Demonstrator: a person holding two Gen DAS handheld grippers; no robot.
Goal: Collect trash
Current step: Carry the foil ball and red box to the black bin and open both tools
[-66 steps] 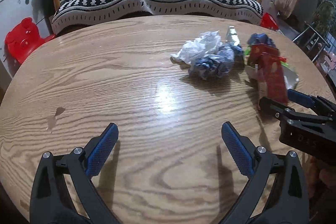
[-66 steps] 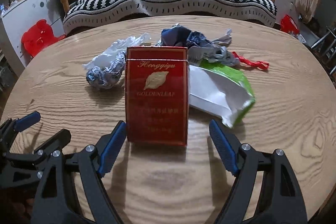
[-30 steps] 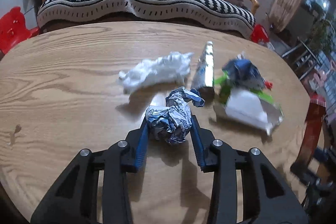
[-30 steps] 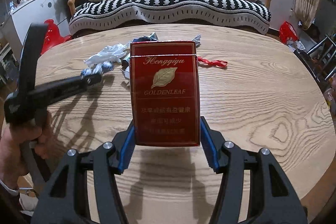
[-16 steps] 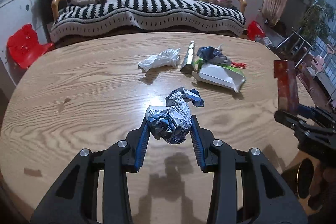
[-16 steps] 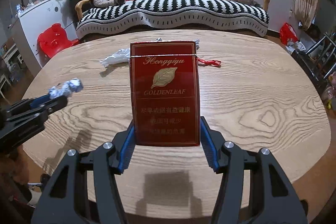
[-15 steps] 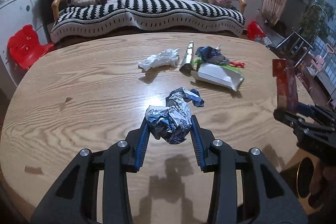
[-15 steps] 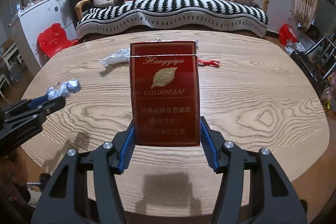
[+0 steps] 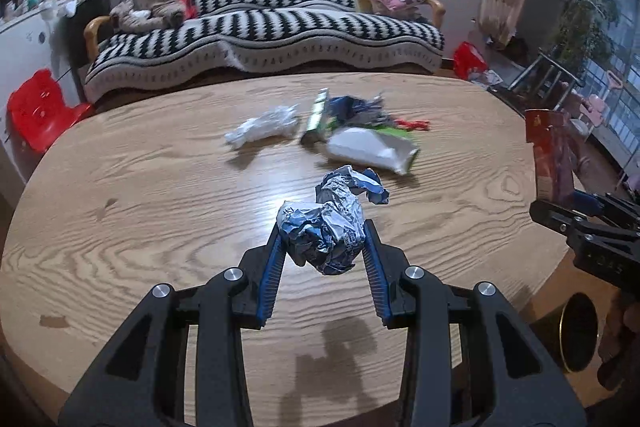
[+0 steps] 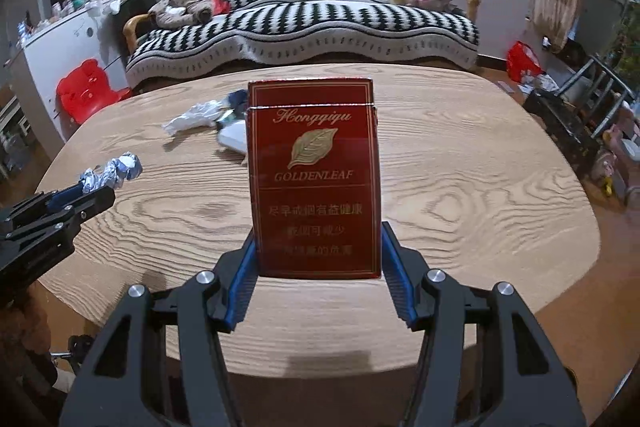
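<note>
- Both grippers have risen and drawn back from the table since a second ago — the trash pile now sits farther off in each wrist view, and more of the tabletop's near rim shows.
- Left gripper [image 9: 324, 251]: clenched on a crumpled foil wrapper [image 9: 326, 225], silver with blue print, pinched between the blue pads and carried clear above the wooden table [image 9: 140, 195]. The same wrapper shows at the left edge of the right wrist view [image 10: 114, 173].
- Right gripper [image 10: 316, 267]: clamped on a red cigarette pack [image 10: 314, 179] marked "GOLDENLEAF" with a gold leaf emblem. The pack stands upright, gripped by its lower sides, off the table surface; it also shows at the right edge of the left wrist view [image 9: 550, 155].
- Remaining trash lies grouped toward the table's far side: a crumpled white tissue [image 9: 262, 127], a narrow silver-and-green wrapper [image 9: 316, 117] just beside it, a white packet with a green edge [image 9: 372, 151], a crumpled blue-grey wrapper [image 9: 354, 109] behind the packet, and a red strip [image 9: 414, 123] to the right of the group.
- Surroundings: a black-and-white striped sofa [image 10: 312, 15] stands beyond the table, a red plastic chair [image 10: 86, 87] to its left. A round dark opening with a brass-coloured rim [image 9: 578, 333] is visible below the table edge in the left wrist view — what it belongs to cannot be told.
</note>
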